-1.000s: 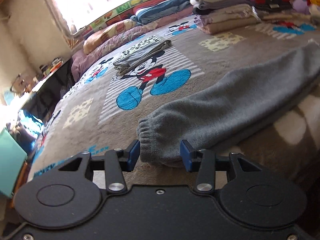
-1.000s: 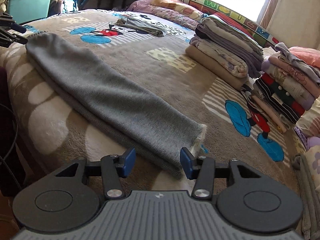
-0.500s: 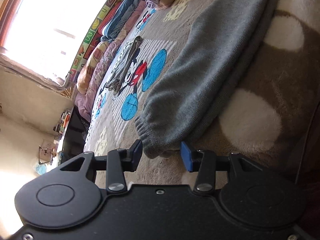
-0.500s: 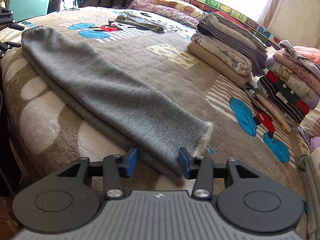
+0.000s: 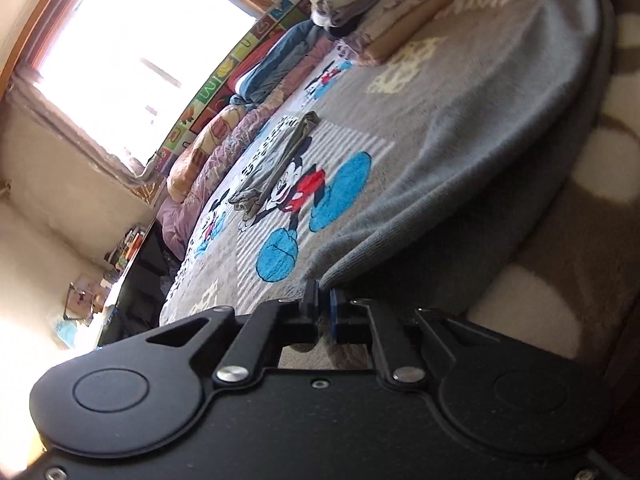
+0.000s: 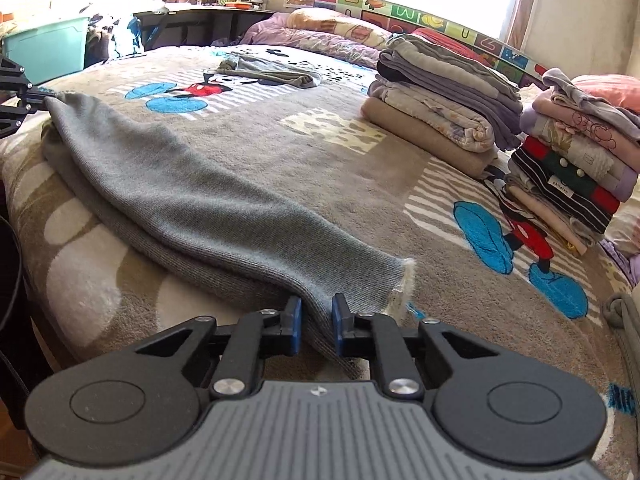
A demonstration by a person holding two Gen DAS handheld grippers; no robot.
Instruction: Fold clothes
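Left wrist view showed my left tongs (image 5: 324,312) pinched tight on the cuff end of the grey knit garment (image 5: 472,128), the blue pads almost meeting with only a thin fold of fabric between them. From there the garment ran away along the near edge of the bed, over the cartoon-mouse blanket (image 5: 312,196).

In the right wrist view, my right tongs (image 6: 316,328) had closed onto the opposite end of the same garment (image 6: 192,188), a narrow ridge of cloth squeezed between the pads, with a frayed pale hem just to their right. The garment lay flat and long on the blanket (image 6: 320,152), reaching to the left tongs (image 6: 16,96) at the far left edge.

Farther out, a loose grey-green garment (image 6: 268,72) lay near the middle of the bed, and two stacks of folded clothes (image 6: 440,108) stood on the right side.
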